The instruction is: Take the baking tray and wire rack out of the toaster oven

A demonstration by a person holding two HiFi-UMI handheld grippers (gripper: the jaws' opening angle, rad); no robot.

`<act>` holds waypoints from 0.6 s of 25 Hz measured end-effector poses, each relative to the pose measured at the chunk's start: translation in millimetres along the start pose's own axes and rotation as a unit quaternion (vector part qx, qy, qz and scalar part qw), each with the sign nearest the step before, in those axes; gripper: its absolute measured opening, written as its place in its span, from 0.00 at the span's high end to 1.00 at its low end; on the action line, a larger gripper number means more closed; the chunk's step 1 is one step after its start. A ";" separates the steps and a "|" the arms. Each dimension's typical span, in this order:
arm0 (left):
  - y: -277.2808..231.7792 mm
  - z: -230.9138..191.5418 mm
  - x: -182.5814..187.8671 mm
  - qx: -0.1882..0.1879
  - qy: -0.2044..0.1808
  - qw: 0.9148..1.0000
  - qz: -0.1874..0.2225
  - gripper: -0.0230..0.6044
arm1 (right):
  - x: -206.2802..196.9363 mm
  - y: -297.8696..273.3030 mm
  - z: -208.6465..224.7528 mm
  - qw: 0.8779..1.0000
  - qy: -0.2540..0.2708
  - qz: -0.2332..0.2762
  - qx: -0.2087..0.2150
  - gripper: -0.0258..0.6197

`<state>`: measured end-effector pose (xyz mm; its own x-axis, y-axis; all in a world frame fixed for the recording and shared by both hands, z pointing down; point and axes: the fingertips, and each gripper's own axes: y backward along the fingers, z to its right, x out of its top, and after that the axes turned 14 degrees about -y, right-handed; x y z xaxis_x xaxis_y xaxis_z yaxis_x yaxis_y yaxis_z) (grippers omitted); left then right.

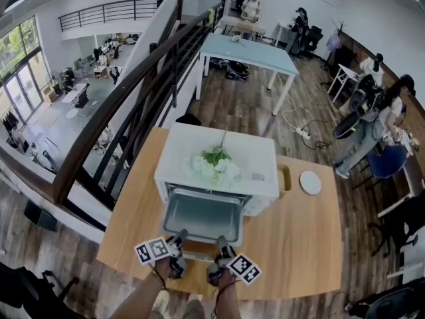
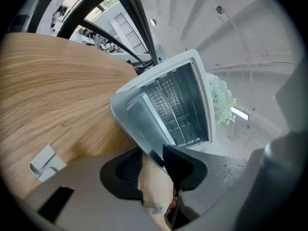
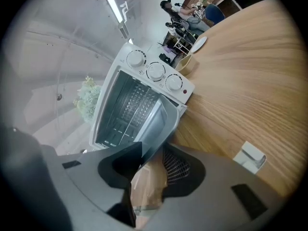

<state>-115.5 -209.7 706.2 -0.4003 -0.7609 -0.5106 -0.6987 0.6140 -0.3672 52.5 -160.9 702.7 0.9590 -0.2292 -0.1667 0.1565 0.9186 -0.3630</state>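
- Showing a white toaster oven (image 1: 255, 153) at the middle of a wooden table (image 1: 299, 244), its mouth facing the person; a bunch of white and green flowers (image 1: 214, 163) lies on its top.
- The baking tray (image 1: 202, 214), grey metal with a raised rim, sticks out of the oven mouth toward the person, its far end at the opening.
- Left gripper (image 1: 179, 239): jaws partly closed and clamped on the near rim of the tray toward its left corner. In the left gripper view (image 2: 156, 158) the rim (image 2: 144, 121) runs in between the two dark pads.
- Right gripper (image 1: 222, 244): jaws set to much the same narrow width, gripping the same near rim toward the right corner. The right gripper view (image 3: 151, 155) shows the tray edge (image 3: 159, 124) pinched between the pads.
- The wire rack (image 2: 168, 97) sits inside the oven, behind the tray, its bars visible through the opening in both gripper views (image 3: 130, 105).
- Three white knobs (image 3: 156, 71) line the oven's front panel.
- A small white plate (image 1: 310, 182) rests on the table to the right of the oven, well apart from the tray.
- A dark railing (image 1: 133, 92) runs past the table's far left side.
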 end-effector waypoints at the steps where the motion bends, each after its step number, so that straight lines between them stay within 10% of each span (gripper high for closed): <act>1: 2.2 0.3 -1.4 0.000 0.000 1.000 -0.001 0.76 | -1.2 2.4 0.7 1.000 -0.001 0.001 0.000 0.76; 15: 28.1 12.0 -8.0 -0.016 -0.010 1.000 -0.014 0.76 | -12.9 29.6 -11.1 1.000 0.009 0.019 0.017 0.76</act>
<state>-124.8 -183.9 690.6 -0.3686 -0.7737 -0.5152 -0.7279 0.5850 -0.3577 42.2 -134.3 683.9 0.9602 -0.1997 -0.1954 0.1286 0.9368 -0.3255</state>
